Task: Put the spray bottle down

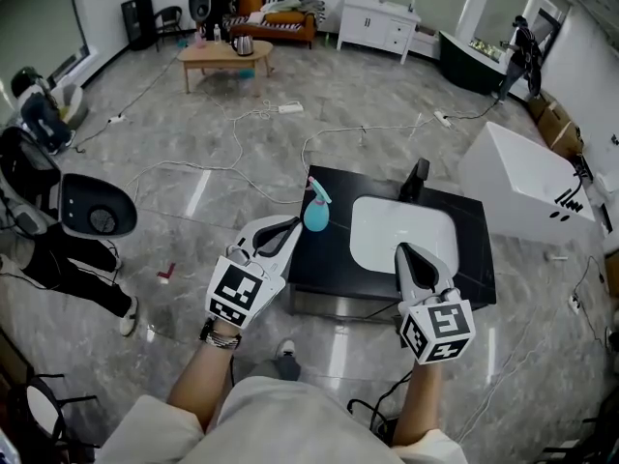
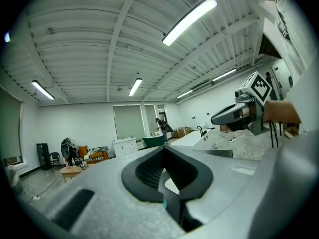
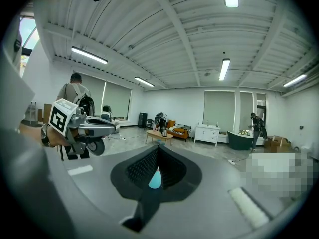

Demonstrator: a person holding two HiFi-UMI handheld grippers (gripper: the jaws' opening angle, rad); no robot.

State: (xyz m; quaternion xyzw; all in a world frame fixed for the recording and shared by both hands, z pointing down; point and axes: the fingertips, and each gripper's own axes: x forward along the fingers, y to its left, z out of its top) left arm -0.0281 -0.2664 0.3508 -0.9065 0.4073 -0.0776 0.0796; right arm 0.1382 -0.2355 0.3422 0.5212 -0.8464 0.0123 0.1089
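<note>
Although the left gripper (image 1: pixel 293 224) points toward it, the teal spray bottle (image 1: pixel 316 213) stands upright on the far left corner of the black countertop (image 1: pixel 329 264), outside the jaws. The gripper's tip is just beside the bottle's near left side; the head view does not settle whether they touch. In the left gripper view the jaws are clenched, tips meeting in a point, with nothing grasped between them. Only a narrow leaf-shaped window stays open lower down between the ridged pads.

To the right, the right gripper (image 1: pixel 402 250) hangs over the near edge of the white sink basin (image 1: pixel 387 222) set into the countertop. Its jaws are likewise closed tip to tip and hold nothing. In its own view the bottle shows as a teal patch through the window between the pads, well beyond them. A black faucet (image 1: pixel 417 176) rises at the far rim of the basin.

Around the counter lies a grey marble floor (image 1: pixel 193 153) with white cables (image 1: pixel 242 167) trailing across it. A white bathtub (image 1: pixel 522 177) stands to the right. At the far end of the room are a wooden coffee table (image 1: pixel 222 56), an orange sofa (image 1: pixel 285 19) and a white cabinet (image 1: pixel 379 25). A person (image 1: pixel 519 44) stands at the far right.
</note>
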